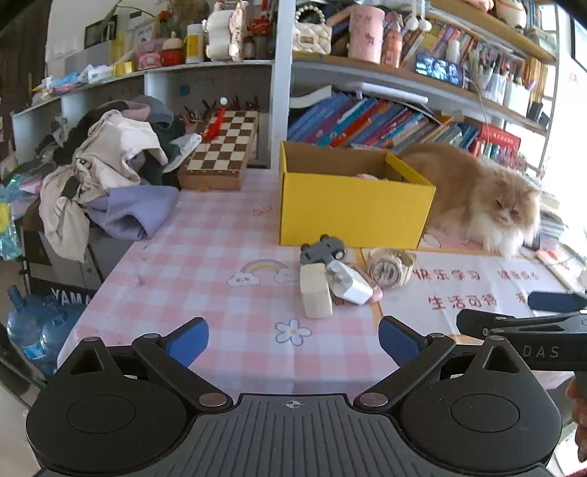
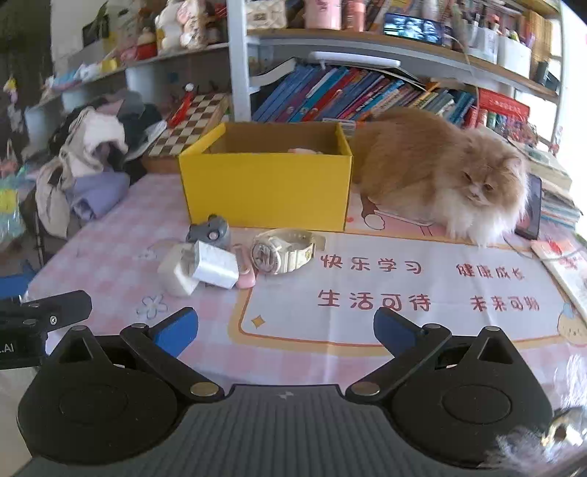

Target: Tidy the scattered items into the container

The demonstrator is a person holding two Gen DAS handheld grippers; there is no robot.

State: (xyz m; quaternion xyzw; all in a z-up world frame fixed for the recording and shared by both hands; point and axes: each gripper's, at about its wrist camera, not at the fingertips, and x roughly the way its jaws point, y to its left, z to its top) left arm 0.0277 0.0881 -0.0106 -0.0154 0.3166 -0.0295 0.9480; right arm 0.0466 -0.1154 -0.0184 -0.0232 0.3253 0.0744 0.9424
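Both claws spread, empty: left claw [image 1: 293,339]; right claw [image 2: 285,330] | watch [image 2: 282,250] beside yellow box [image 2: 268,190]

1. This is a home, most likely a child's study or living room.
2. The desk [image 2: 110,264] wears a pink checked cloth with rainbows, flowers and Chinese study slogans.
3. A long-haired ginger and white cat [image 2: 440,172] sits on it beside a yellow box [image 2: 264,190].
4. Shelves behind hold rows of children's books [image 1: 367,121], plush toys, a pink cup and a quilted handbag [image 1: 312,35].
5. A heap of clothes [image 1: 110,172] lies at the left, next to a wooden chessboard [image 1: 220,146].
6. Large water bottles [image 1: 33,326] stand on the floor.
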